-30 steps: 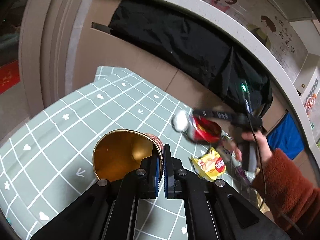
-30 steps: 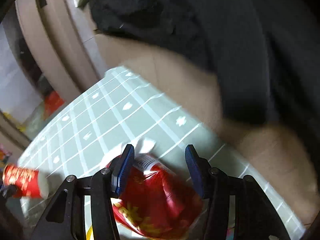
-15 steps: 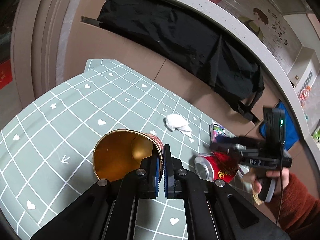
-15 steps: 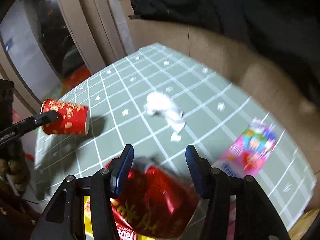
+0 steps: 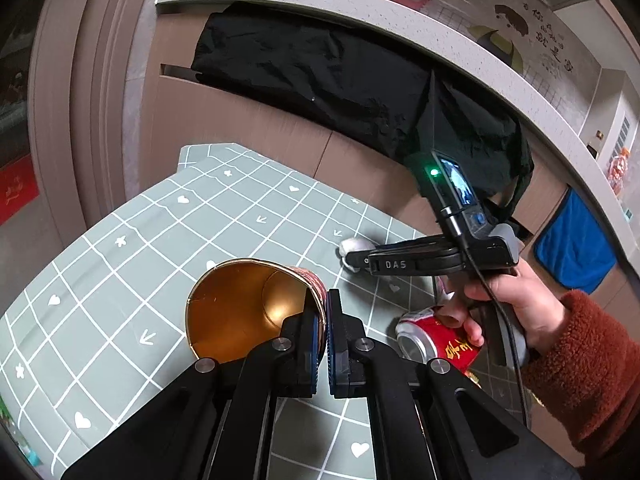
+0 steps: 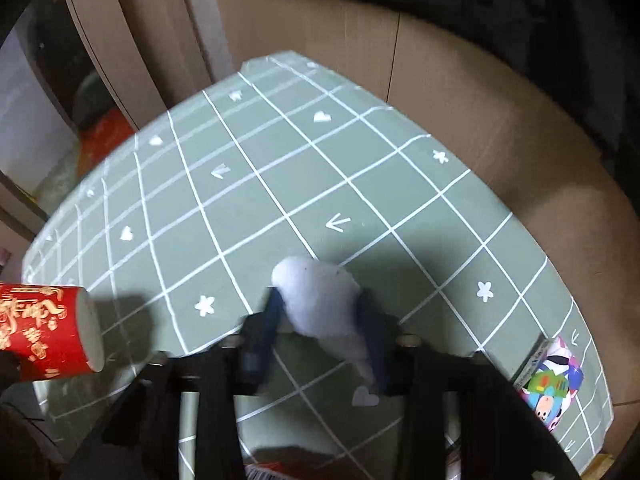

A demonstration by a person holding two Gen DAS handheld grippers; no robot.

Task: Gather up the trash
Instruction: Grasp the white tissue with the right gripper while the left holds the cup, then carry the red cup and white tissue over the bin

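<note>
Right gripper [image 6: 322,316] jaws closing around white tissue wad [image 6: 320,300], left gripper [image 5: 322,344] clamped on red paper cup [image 5: 248,312] rim, cup empty, green gridded table [image 6: 280,152] bare toward far edge.

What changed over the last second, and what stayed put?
The right gripper let go of the red can, which now lies on the table. It then moved over to the crumpled white tissue, and its jaws are closing with the tissue between them. The left gripper stayed shut on the rim of the red paper cup, held in much the same pose.
</note>
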